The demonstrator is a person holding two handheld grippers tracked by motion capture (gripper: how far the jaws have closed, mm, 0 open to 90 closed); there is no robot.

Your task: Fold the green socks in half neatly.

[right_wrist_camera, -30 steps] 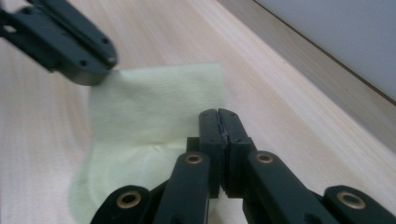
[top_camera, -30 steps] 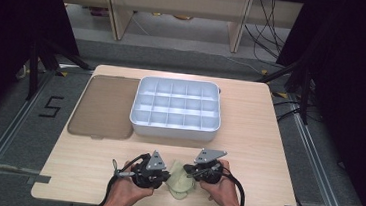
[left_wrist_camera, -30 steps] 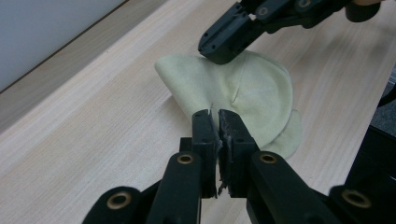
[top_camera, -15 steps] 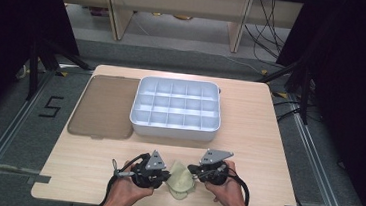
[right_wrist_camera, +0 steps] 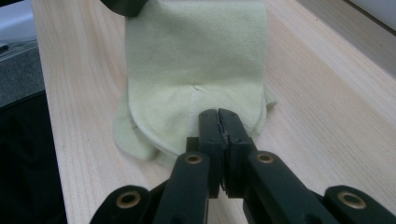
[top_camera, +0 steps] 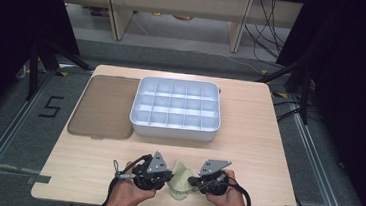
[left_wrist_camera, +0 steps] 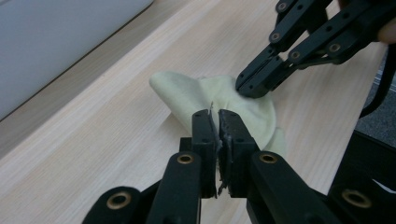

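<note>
The white divided tray (top_camera: 176, 110) held nothing in its compartments; a brown lid (top_camera: 104, 107) lay just beside it. Near the wooden table's (top_camera: 268, 140) front edge, the left gripper (left_wrist_camera: 215, 116) and right gripper (right_wrist_camera: 218, 116) were each clenched on the pale yellow-green sock (top_camera: 179, 179) between them. Grey floor surrounded the table.
</note>
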